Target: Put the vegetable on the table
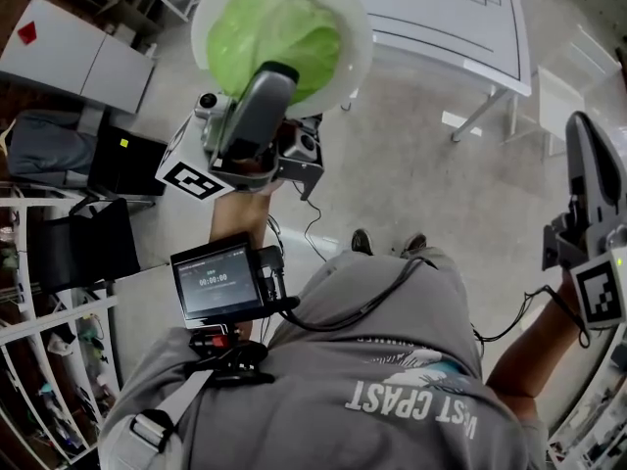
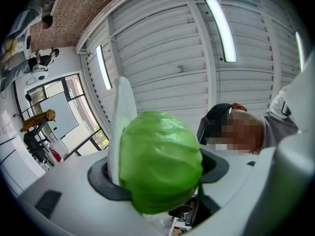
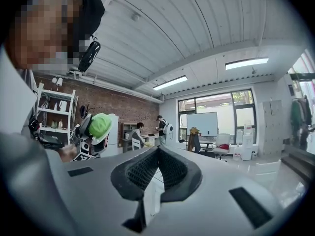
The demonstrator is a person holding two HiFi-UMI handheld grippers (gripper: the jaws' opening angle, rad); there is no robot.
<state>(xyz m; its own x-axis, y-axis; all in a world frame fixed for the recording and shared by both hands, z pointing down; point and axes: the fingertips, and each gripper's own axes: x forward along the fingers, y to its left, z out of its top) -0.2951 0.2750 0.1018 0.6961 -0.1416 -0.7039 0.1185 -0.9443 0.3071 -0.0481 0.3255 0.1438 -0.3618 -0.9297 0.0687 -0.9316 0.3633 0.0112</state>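
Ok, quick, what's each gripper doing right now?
Left gripper: closed on the cabbage, with the white plate against it.
Right gripper: closed, empty.

Bright, even light fills all three views. Above the left gripper's (image 2: 160,173) jaws, ceiling strip lights (image 2: 220,28) burn out to pure white. Beyond the right gripper's (image 3: 156,151) jaws, tall windows (image 3: 216,117) add daylight. The cabbage (image 2: 160,161) between the left jaws carries soft glossy highlights, and its underside is in shade. Both gripper views bend straight lines and fall to black at the corners. In the head view, shadows on the floor (image 1: 411,164) are faint.
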